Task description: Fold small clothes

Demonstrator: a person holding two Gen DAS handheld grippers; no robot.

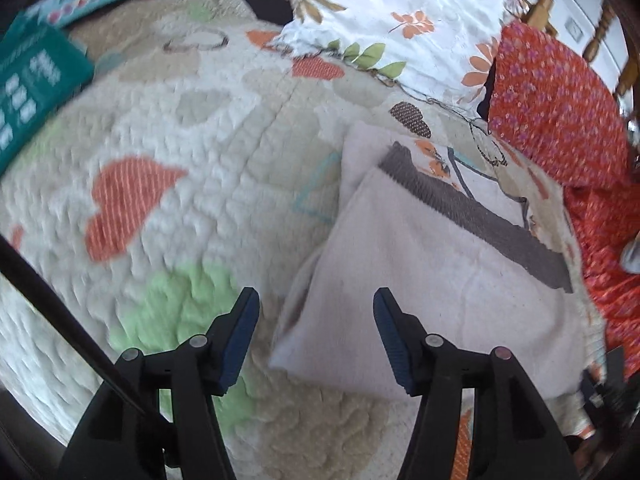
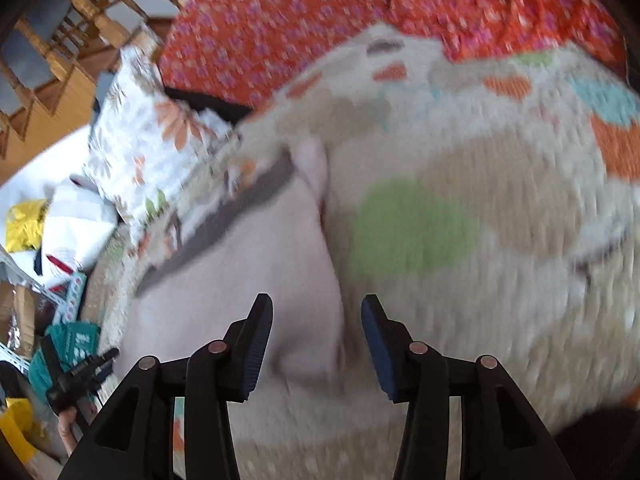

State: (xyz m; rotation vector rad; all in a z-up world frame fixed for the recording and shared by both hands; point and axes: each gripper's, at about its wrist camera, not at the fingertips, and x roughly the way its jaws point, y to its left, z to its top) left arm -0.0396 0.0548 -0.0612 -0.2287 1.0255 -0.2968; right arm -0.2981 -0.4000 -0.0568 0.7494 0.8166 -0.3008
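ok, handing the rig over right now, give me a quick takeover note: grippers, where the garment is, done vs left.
Left gripper: open, empty, above the near edge of the garment.
Right gripper: open, empty, over the opposite edge.
Pale pink garment with grey waistband: lies folded over on the quilt, beside the floral pillow.
Done: at least one fold, both grippers off it.
Left: check whether another fold is needed, tidy edges.

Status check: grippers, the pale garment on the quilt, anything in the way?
Left gripper open, empty. Right gripper open, empty. Pale garment folded, flat on quilt, grey band up. Nothing in the way.
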